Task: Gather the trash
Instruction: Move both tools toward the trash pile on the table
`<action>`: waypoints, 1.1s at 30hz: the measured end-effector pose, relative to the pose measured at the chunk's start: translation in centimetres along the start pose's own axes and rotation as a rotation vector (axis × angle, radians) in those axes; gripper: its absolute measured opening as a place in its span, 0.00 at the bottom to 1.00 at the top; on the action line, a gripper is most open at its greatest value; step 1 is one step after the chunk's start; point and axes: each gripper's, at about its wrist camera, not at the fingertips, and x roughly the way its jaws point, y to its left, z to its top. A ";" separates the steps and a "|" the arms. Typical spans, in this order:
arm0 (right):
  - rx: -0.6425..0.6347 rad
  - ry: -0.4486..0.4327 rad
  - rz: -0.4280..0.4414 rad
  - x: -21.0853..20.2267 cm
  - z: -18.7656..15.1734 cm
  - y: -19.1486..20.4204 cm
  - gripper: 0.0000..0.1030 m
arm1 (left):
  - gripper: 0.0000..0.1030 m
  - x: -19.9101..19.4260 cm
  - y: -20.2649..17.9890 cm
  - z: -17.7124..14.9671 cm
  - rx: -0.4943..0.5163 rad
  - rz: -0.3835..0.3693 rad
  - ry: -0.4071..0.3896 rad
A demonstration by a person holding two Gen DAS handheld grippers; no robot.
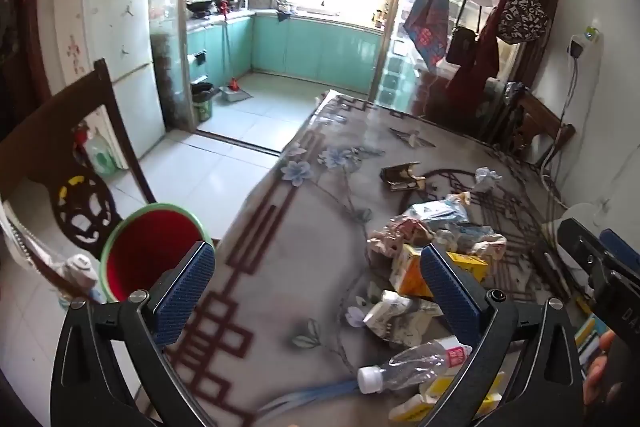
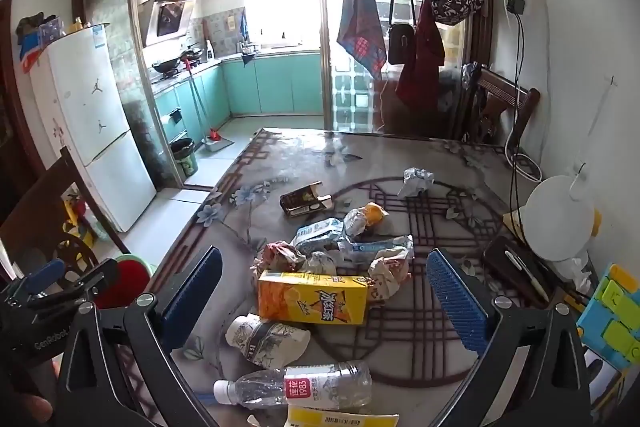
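From the left wrist we see a red bin [image 1: 150, 255] with a green rim standing on the floor just beside the table [image 1: 280, 247] edge, in front of a dark wooden chair [image 1: 60, 163]; its inside looks bare as far as we can see. Our left gripper [image 1: 320, 291] stands wide open above the tablecloth, holding nothing, its blue pads [image 1: 186, 291] clear of the trash. The litter lies to the right on the table: a yellow juice carton [image 1: 424, 271] partly behind the right finger, a crushed clear water bottle [image 1: 408, 363] near the bottom edge, crumpled wrappers [image 1: 400, 231] beyond

From the right wrist we see our right gripper [image 2: 326, 295] likewise spread wide and empty, hovering over the heap. Between its fingers lie the yellow juice carton [image 2: 312, 299], a squashed paper cup [image 2: 266, 341] and the water bottle [image 2: 296, 385] with a red label. Farther off sit a dark cigarette box [image 2: 304, 199], lying open, and a crumpled silver wrapper [image 2: 416, 181]. The red bin [image 2: 128, 283] shows at the left, beside the table
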 end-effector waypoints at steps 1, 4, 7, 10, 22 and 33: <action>0.001 -0.001 0.004 0.0 0.1 0.0 1.00 | 1.00 -0.1 0.0 0.0 -0.001 0.000 -0.004; 0.003 -0.005 0.008 -0.1 0.1 0.1 1.00 | 1.00 -0.7 -0.4 0.2 0.005 0.008 -0.030; -0.004 -0.009 0.010 -0.1 0.2 0.3 1.00 | 1.00 -0.9 -0.2 0.4 0.005 0.011 -0.035; -0.006 -0.012 0.014 -0.2 0.3 0.4 1.00 | 1.00 -0.5 0.0 0.4 -0.005 0.015 -0.039; 0.005 -0.028 0.001 -0.3 0.6 0.0 1.00 | 1.00 0.0 -0.6 0.1 0.128 0.044 -0.084; 0.011 -0.007 0.035 -0.3 0.4 0.0 1.00 | 1.00 0.1 -0.3 0.3 0.035 -0.060 -0.040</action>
